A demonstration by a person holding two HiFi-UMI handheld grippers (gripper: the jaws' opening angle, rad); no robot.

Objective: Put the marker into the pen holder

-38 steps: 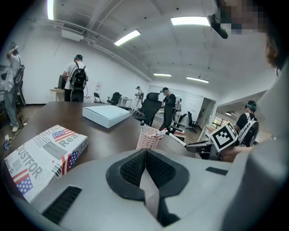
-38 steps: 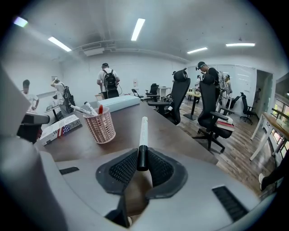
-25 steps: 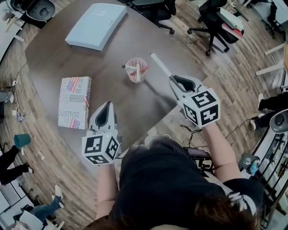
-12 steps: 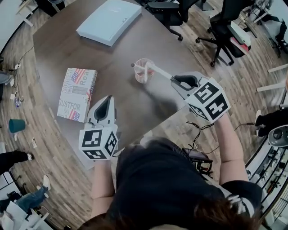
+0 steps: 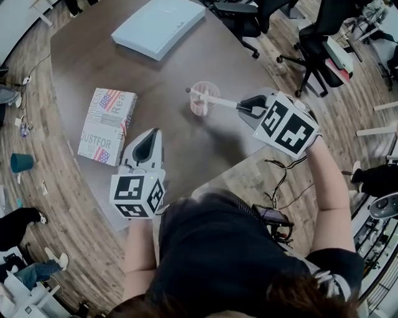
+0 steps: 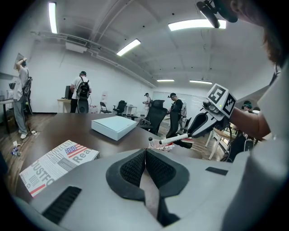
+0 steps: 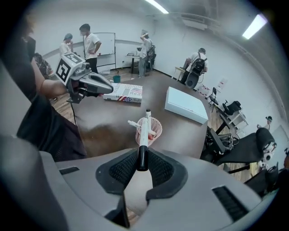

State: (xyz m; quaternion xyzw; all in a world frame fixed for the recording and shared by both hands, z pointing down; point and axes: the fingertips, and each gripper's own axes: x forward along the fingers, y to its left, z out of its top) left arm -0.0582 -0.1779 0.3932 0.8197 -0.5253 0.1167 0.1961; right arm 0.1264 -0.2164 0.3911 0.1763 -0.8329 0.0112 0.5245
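The room is an open office with a wood-plank floor, and I stand at 1 dark brown table (image 5: 93,68). Beyond its far edge are 2 black office chairs (image 5: 239,12). On the floor off to my left sits 1 teal cup (image 5: 22,163). The right gripper view shows at least 4 people (image 7: 90,40) standing across the room.

3 things sit on the table. 1 flat pale box (image 5: 158,25) lies at the far side. 1 printed box (image 5: 107,126) with a flag design lies near my left. 1 pink mesh pen holder (image 5: 204,99) stands between them, toward my right. Inside it I count 1 white pen lying across the rim, plus something reddish I cannot identify.

I hold 2 grippers. My right gripper (image 5: 245,107) has its fingers partly closed and clamped on the black end of 1 marker (image 5: 217,100). The white barrel juts out from the pads toward the holder. In the right gripper view the marker (image 7: 143,135) points over the holder (image 7: 149,128), its dark tip past the far rim. Whether it touches the mesh I cannot tell.

My left gripper (image 5: 149,140) is just beside the printed box, well apart from the holder. Its fingers (image 6: 131,169) are pressed together with nothing between them.
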